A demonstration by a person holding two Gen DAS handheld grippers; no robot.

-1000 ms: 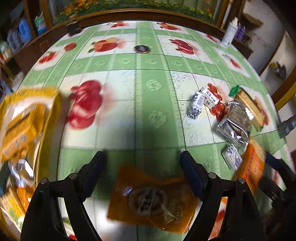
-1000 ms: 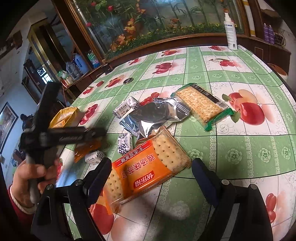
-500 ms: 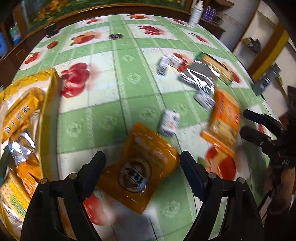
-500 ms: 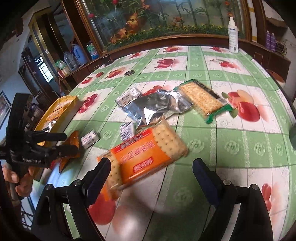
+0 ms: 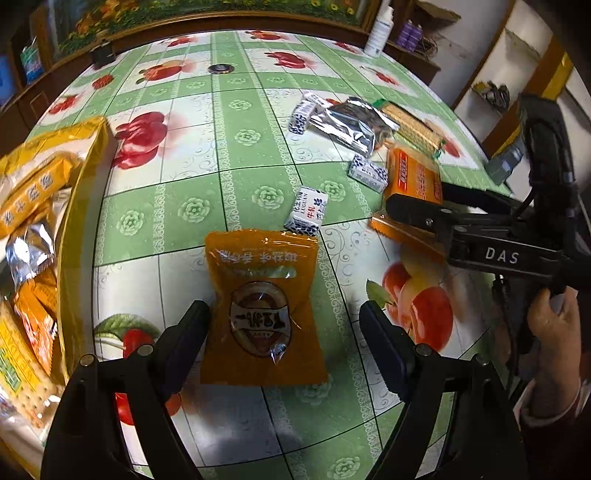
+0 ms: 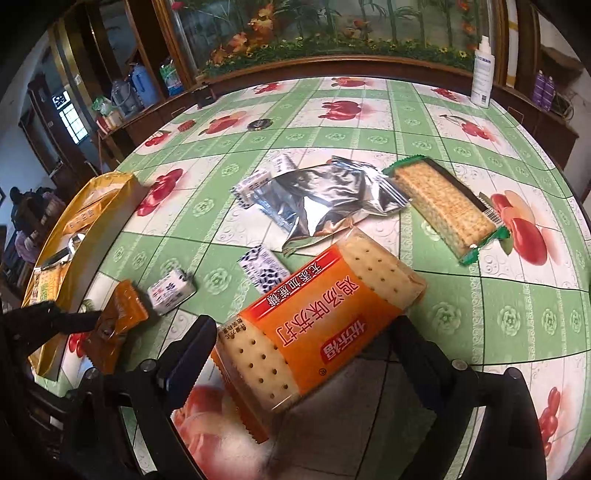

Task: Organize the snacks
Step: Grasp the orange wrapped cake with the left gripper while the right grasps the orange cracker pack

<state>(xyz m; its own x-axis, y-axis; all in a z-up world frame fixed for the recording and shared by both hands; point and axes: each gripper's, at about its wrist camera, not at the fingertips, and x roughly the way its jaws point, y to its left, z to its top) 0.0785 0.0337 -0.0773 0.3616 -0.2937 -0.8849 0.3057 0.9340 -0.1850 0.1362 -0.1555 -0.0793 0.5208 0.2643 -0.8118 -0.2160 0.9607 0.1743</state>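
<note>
While right tongs open around cracker pack, left tongs gape over pouch.

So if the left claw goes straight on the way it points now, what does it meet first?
Most likely the orange snack pouch, which lies flat on the tablecloth between the open fingers of the left claw. How far above it the claw is cannot be judged.

White spray bottle at far table edge, purple bottles behind it; green fruit-print tablecloth, flower mural bkgd.
</note>
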